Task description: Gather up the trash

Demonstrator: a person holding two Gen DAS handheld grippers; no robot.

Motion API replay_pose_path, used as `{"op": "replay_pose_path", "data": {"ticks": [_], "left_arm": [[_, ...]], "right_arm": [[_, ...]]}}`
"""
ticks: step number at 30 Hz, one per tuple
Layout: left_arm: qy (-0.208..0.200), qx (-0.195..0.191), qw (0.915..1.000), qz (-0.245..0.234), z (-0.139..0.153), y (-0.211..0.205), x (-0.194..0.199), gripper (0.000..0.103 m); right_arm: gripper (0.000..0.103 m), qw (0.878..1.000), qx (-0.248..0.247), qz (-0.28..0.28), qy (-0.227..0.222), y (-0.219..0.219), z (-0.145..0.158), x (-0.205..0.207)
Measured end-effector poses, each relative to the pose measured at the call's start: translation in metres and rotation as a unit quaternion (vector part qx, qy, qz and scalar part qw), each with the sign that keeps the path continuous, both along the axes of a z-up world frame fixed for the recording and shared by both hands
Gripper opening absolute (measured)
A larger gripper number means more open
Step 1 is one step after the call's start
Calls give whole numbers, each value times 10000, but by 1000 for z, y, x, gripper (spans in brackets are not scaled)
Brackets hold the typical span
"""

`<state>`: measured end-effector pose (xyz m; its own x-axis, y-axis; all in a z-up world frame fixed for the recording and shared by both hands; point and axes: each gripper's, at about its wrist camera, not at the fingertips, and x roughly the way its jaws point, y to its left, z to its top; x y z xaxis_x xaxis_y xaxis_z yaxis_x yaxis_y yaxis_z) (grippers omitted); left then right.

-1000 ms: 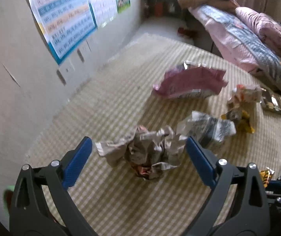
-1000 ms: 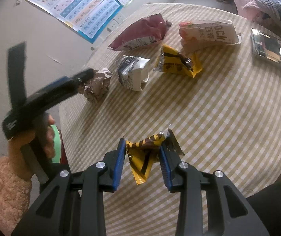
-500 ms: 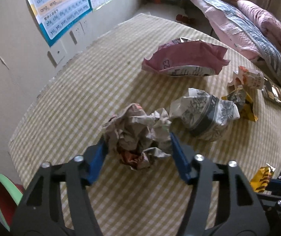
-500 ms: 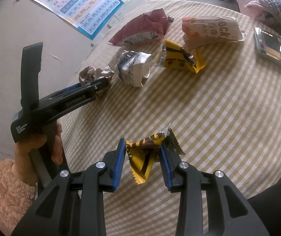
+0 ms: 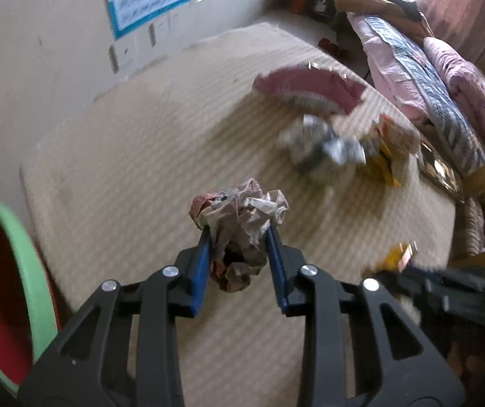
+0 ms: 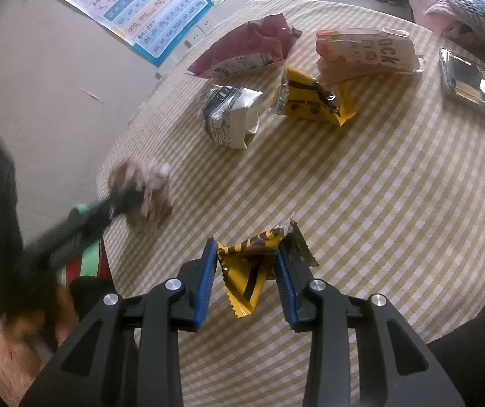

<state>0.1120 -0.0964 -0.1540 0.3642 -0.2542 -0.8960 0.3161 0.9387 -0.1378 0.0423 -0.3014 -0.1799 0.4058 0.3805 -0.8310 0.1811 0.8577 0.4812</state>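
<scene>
Two pieces of trash are clamped, one per tool. Your left gripper [image 5: 239, 237] pinches the crumpled paper ball [image 5: 240, 225] between both blue pads; the ball bulges beyond the fingertips and has no clear long axis. Your right gripper [image 6: 246, 254] grips the yellow striped wrapper [image 6: 249, 268], whose long axis runs near to far, serrated edge nearest you. Both loads sit over the near part of the checked tablecloth [image 6: 395, 203]. Farther away lie the white foil packet [image 6: 230, 115], the yellow snack bag [image 6: 312, 101], the maroon bag [image 6: 245, 49] and the white Pocky-style pouch [image 6: 366, 54]. A green-rimmed bin [image 5: 21, 271] stands at your near left.
</scene>
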Motion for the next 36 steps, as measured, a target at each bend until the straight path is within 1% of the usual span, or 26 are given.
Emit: {"op": "replay_pose_path", "data": {"ticks": [2, 4, 7, 10, 12, 14, 15, 16, 17, 19, 20, 24, 25, 26, 27, 28, 36], "left_arm": [[114, -76, 9999, 56, -3, 8, -16, 31], [47, 4, 10000, 63, -6, 12, -30, 32], [28, -13, 10000, 51, -7, 12, -36, 35], [24, 5, 10000, 17, -10, 7, -34, 42], [13, 3, 10000, 12, -11, 6, -32, 45], [28, 5, 10000, 14, -15, 5, -30, 52], [92, -9, 10000, 22, -19, 7, -29, 53], [149, -28, 9999, 38, -22, 8, -30, 57], [223, -64, 9997, 73, -26, 10, -31, 58], [302, -103, 9994, 131, -32, 13, -33, 58], [314, -109, 9993, 144, -33, 13, -35, 57], [261, -143, 9994, 188, -30, 16, -36, 45], [246, -158, 9993, 212, -29, 17, -36, 42], [222, -182, 9993, 253, -27, 19, -35, 40], [198, -191, 9992, 300, -26, 22, -35, 40], [182, -195, 9991, 333, -25, 24, -35, 39], [-22, -264, 9975, 650, -10, 44, -41, 37]], "right_arm": [[34, 10000, -16, 8, 9, 1, -1, 0], [34, 10000, -41, 40, 18, 2, -2, 1], [34, 9999, -103, 104, 40, 6, -4, 3], [34, 9998, -149, 111, 58, 6, -4, 3], [34, 9998, -169, 99, 74, 6, -5, 3], [34, 9997, -204, 111, 95, 7, -6, 3], [35, 9996, -220, 124, 104, 7, -6, 3], [35, 9995, -242, 141, 121, 7, -6, 4], [35, 9995, -256, 157, 140, 8, -7, 4], [38, 9992, -274, 196, 196, 10, -9, 5], [42, 9991, -290, 220, 236, 14, -11, 6], [42, 9983, -390, 329, 293, 18, -14, 8], [42, 9981, -426, 357, 279, 19, -14, 7], [38, 9979, -464, 377, 262, 21, -14, 7], [32, 9978, -483, 394, 243, 22, -13, 7], [31, 9976, -501, 409, 229, 23, -13, 7], [30, 9981, -443, 402, 132, 22, -11, 6]]}}
